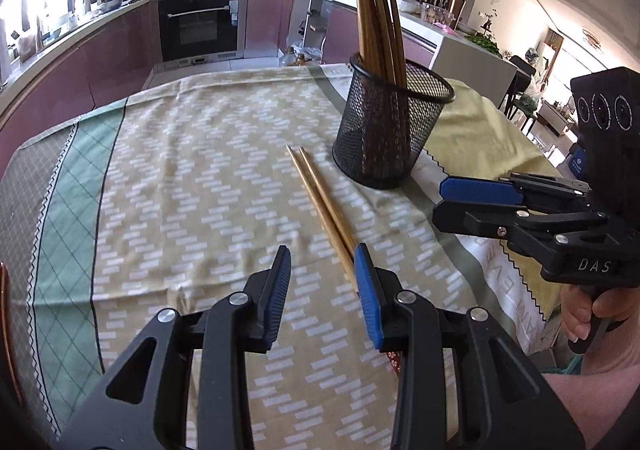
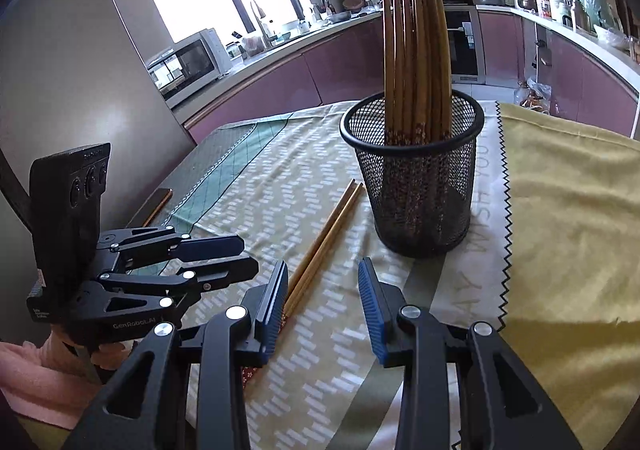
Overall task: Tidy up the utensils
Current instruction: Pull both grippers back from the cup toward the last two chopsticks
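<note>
Our left gripper (image 1: 322,262) and right gripper (image 2: 323,278) hover low with jaws apart and empty, each flanking the near end of a pair of loose golden-brown wooden chopsticks (image 1: 320,195) lying side by side on the cloth-covered surface (image 1: 180,169). Just beyond, the black wire-mesh cup (image 2: 414,177) already holds a full upright bundle of chopsticks (image 2: 416,49). We judge the job nearly done: only this last pair is left.

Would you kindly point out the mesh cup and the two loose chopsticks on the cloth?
mesh cup (image 2: 420,193), right wrist view, on its front mesh wall.
loose chopsticks (image 1: 320,193), left wrist view, midway along the pair lying on the cloth.
</note>
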{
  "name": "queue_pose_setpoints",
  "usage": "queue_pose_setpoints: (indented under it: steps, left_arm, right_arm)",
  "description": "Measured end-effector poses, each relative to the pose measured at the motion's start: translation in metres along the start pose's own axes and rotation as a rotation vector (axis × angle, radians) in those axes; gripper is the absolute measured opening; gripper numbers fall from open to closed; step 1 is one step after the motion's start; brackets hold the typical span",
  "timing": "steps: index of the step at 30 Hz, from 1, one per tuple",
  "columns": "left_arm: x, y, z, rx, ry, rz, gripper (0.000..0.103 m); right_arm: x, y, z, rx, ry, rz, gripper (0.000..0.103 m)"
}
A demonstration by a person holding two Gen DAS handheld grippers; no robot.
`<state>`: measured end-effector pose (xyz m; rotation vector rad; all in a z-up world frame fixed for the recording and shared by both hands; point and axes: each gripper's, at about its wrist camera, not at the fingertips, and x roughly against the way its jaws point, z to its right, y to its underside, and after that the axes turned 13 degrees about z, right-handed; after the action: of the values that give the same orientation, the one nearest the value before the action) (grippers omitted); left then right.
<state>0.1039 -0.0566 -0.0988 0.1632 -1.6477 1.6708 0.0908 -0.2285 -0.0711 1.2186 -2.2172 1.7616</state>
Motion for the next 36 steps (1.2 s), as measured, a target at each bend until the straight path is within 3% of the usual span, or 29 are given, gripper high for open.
queue_pose_setpoints:
  steps: [9,24,36]
  left_arm:
    - [-0.012,0.014,0.013,-0.003,0.012,-0.039,0.036]
    - [-0.02,0.017,0.017,-0.034,-0.048,-0.054,0.039]
    - [-0.009,0.023,0.003,0.022,-0.061,-0.047,0.038]
  right_arm:
    - [-0.005,0.012,0.001,-0.025,0.005,-0.029,0.035]
    - [-0.011,0.021,0.003,-0.032,0.014,-0.054,0.036]
    - [-0.031,0.021,-0.008,-0.007,0.026,-0.074,0.036]
